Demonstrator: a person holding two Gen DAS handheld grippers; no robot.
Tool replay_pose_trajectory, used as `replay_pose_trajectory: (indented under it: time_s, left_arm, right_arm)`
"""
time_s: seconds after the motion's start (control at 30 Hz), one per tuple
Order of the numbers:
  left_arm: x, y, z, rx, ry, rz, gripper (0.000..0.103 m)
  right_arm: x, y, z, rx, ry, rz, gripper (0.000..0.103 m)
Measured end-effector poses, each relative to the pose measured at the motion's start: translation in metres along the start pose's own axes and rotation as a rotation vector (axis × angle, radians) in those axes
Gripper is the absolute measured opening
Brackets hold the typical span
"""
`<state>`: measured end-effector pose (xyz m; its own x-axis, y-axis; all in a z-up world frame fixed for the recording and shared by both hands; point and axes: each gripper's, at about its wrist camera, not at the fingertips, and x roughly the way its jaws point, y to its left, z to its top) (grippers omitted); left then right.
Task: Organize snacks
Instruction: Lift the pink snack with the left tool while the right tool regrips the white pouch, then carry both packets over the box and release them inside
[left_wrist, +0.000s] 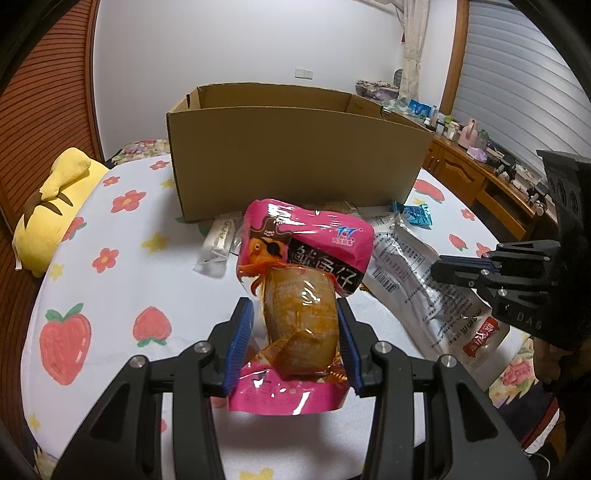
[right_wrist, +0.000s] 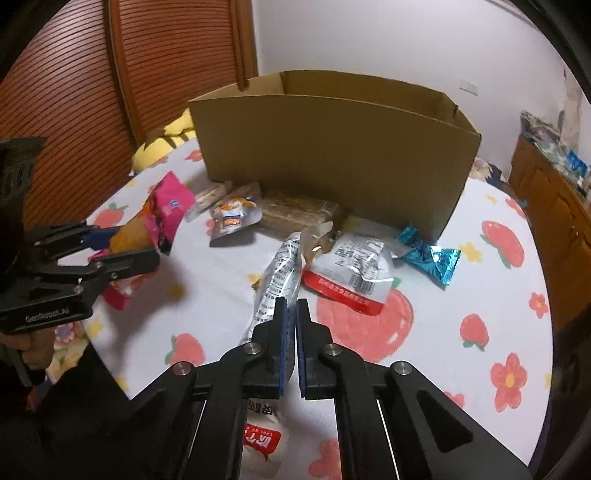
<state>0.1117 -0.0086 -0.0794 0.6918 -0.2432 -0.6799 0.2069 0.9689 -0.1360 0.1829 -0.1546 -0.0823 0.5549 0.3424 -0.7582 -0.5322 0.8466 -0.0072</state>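
Left tool (left_wrist: 295, 343): blue pads clamped on a pink fish-snack pouch (left_wrist: 306, 266), held clear of the bed (left_wrist: 110, 295) with its amber, clear-windowed middle between the pads.
Right tool (right_wrist: 291, 332): pads closed to a narrow slit on a long silver-and-red snack packet (right_wrist: 277, 280); the packet's red end hangs below the tool, its silver end lies out ahead on the bed.
Bed surface: white cover printed with strawberries and flowers.
Mid bed, right: second silver-and-red packet (right_wrist: 351, 273), a teal foil wrapper (right_wrist: 432, 258) just beside it.
Mid bed, left: small white-and-orange pouch (right_wrist: 232, 218), a pale wrapped bar (right_wrist: 210, 195) behind it.
Against the box: brown wrapped block (right_wrist: 299, 214), touching the front wall.
Far end: open cardboard box (right_wrist: 332, 147), standing upright; contents not visible.
Far-left edge: yellow plush toy (left_wrist: 55, 206).
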Motion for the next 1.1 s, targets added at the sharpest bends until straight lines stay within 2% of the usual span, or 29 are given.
replay_pose_trajectory:
  time_s: [0.67, 0.87, 1.1]
  left_arm:
    - [-0.018, 0.002, 0.017, 0.008, -0.052, -0.001, 0.044]
    - [-0.025, 0.004, 0.036, 0.007, -0.090, -0.003, 0.044]
    - [-0.033, 0.008, 0.073, 0.026, -0.143, -0.016, 0.044]
  right_arm:
    - [-0.030, 0.015, 0.020, -0.101, -0.057, -0.039, 0.000]
    - [-0.049, 0.014, 0.038, -0.126, -0.100, -0.057, 0.000]
    - [-0.073, 0.012, 0.076, -0.204, -0.157, -0.118, 0.000]
